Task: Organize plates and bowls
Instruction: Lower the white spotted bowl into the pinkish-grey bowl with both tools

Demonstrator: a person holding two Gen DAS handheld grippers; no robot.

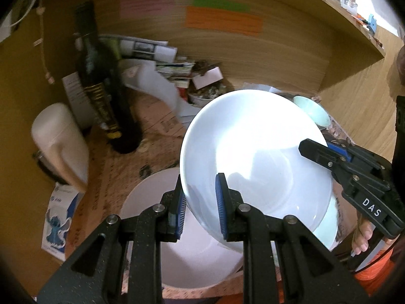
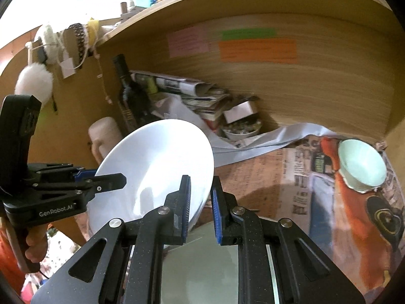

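The white plate (image 1: 253, 157) hangs tilted in the air, empty, above a pink plate (image 1: 149, 202) on the newspaper-covered tabletop (image 2: 265, 177). The left gripper (image 1: 201, 205) has its fingers clamped on the white plate's near rim; the right gripper (image 2: 200, 207) pinches the opposite rim. Beyond the white plate stands an empty mint bowl (image 2: 362, 164), and a bowl of small bits (image 2: 240, 129) sits further back beside a dark bottle (image 1: 101, 81).

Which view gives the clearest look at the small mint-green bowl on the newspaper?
The right wrist view: the mint-green bowl sits unobstructed on the newspaper, rim and inside visible. In the left wrist view only a sliver of it peeks out behind the held white plate.
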